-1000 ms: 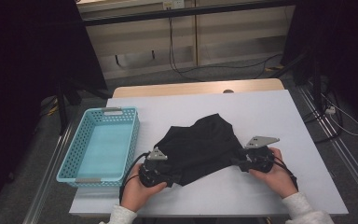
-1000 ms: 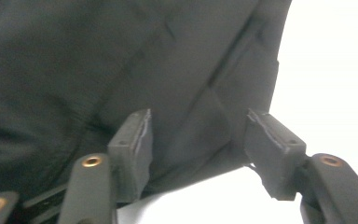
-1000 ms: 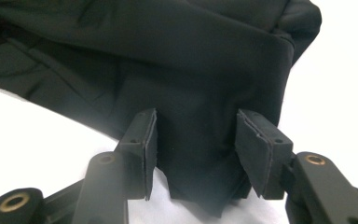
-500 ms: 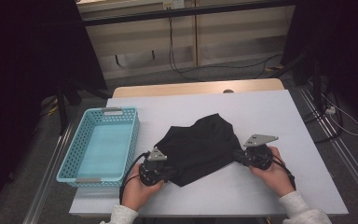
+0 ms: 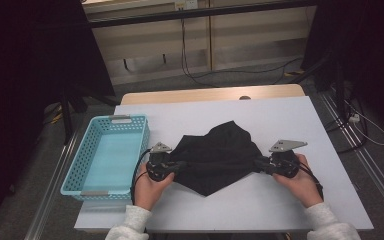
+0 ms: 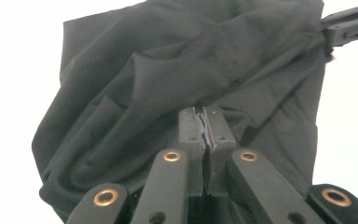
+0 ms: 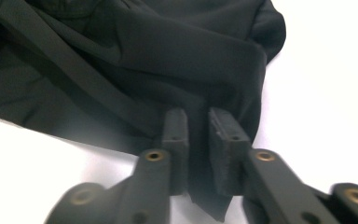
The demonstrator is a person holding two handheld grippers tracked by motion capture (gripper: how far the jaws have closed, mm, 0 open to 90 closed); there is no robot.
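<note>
Both grippers sit slightly farther up the table vs 1 s ago, black cloth drawn up w/ them. L gripper: jaws together, pinching a fold at cloth's left edge. R gripper: jaws clamped on cloth's right corner, a tail of fabric hanging out below. Cloth lies mid-table, slack and bunched btwn the two. Blue basket just left of L gripper, apart from cloth. White table bare behind and right; near edge close to hands.
</note>
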